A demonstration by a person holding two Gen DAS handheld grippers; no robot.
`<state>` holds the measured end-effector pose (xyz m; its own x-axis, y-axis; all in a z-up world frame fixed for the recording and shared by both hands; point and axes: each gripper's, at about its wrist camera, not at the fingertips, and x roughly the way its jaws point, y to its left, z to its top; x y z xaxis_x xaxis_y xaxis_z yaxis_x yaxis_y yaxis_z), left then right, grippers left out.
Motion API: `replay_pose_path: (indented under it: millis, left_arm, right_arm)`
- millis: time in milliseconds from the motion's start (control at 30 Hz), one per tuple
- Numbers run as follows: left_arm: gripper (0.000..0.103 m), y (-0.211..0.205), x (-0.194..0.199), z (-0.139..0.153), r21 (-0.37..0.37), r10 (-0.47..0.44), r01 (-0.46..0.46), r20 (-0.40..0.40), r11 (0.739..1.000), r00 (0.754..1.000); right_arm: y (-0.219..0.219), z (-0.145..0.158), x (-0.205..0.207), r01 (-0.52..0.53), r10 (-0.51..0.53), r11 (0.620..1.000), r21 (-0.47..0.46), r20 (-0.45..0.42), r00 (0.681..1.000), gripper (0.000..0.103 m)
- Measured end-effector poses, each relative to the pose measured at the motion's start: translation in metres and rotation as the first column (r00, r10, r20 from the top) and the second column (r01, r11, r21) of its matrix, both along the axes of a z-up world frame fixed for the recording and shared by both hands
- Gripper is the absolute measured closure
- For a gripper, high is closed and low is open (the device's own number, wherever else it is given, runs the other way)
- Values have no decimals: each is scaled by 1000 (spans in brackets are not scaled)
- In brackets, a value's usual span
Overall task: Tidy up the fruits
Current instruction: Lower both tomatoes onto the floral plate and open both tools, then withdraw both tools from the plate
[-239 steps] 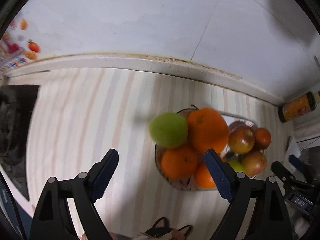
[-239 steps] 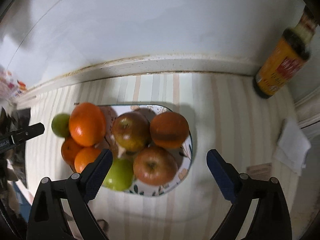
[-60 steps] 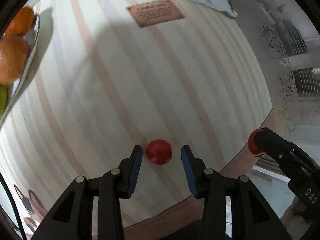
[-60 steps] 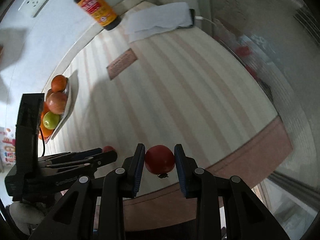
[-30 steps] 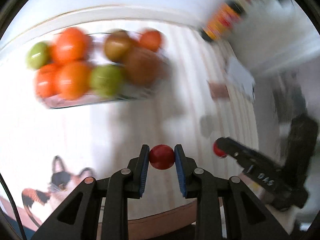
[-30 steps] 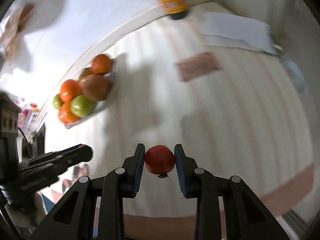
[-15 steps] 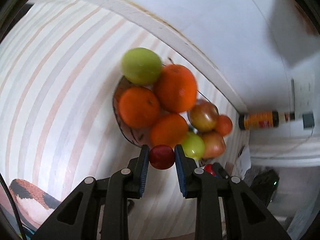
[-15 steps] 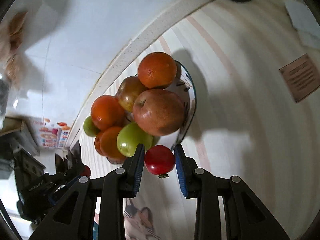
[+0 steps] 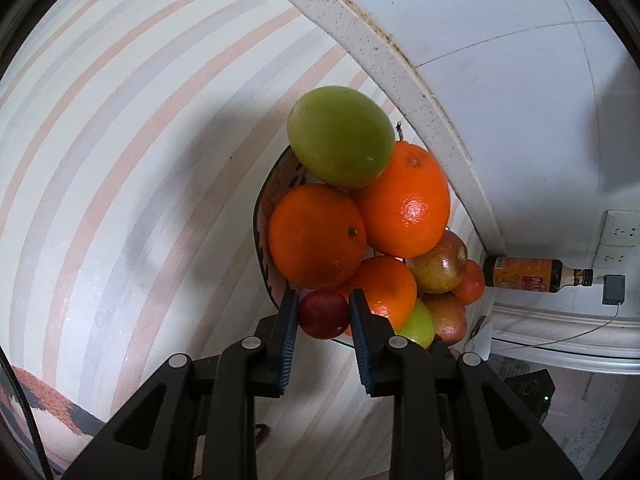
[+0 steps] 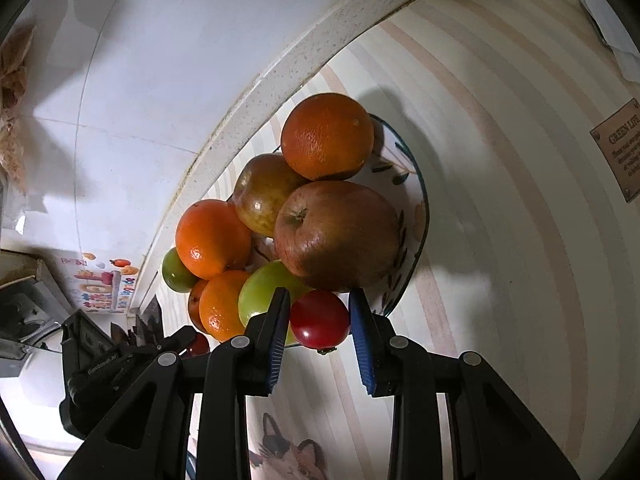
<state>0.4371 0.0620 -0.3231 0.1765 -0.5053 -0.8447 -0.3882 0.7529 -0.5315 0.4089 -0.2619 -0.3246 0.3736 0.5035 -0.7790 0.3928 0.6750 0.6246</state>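
Red and glossy, a small tomato (image 9: pixel 323 314) is clamped between the blue pads of the left gripper (image 9: pixel 323 312), right at the near rim of a patterned fruit plate (image 9: pixel 262 216). The right gripper (image 10: pixel 318 320) is likewise closed on a second red tomato (image 10: pixel 319 319), beside the plate's (image 10: pixel 420 208) other end.

The left wrist view alone shows a large green fruit (image 9: pixel 340 136) topping the pile over two oranges (image 9: pixel 316 236), and a dark sauce bottle (image 9: pixel 532 274) lying against the wall near a socket. The right wrist view alone shows a big russet apple (image 10: pixel 338 234), a brown label (image 10: pixel 624 148) on the counter and the left gripper's black body (image 10: pixel 120 360) low at the left.

The plate sits close against the speckled back edge of the striped counter (image 9: pixel 120 184). Wide bare counter lies to the plate's left in the left view, and to its right in the right view.
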Motion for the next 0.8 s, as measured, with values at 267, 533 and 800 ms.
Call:
replay_pose_path:
  millis: [267, 533, 800]
  left_arm:
    - [79, -10, 6, -9, 7, -6, 6, -35, 1000, 999]
    - [67, -16, 10, -4, 56, -29, 31, -51, 998, 998]
    - [10, -31, -3, 40, 358, -188, 174, 6, 918, 982]
  right_arm:
    - [7, -1, 2, -9, 9, 1000, -19, -3, 1000, 69]
    - [5, 9, 2, -7, 8, 998, -59, 13, 1000, 34]
    - [21, 52, 0, -196, 190, 891, -410, -56, 980, 8]
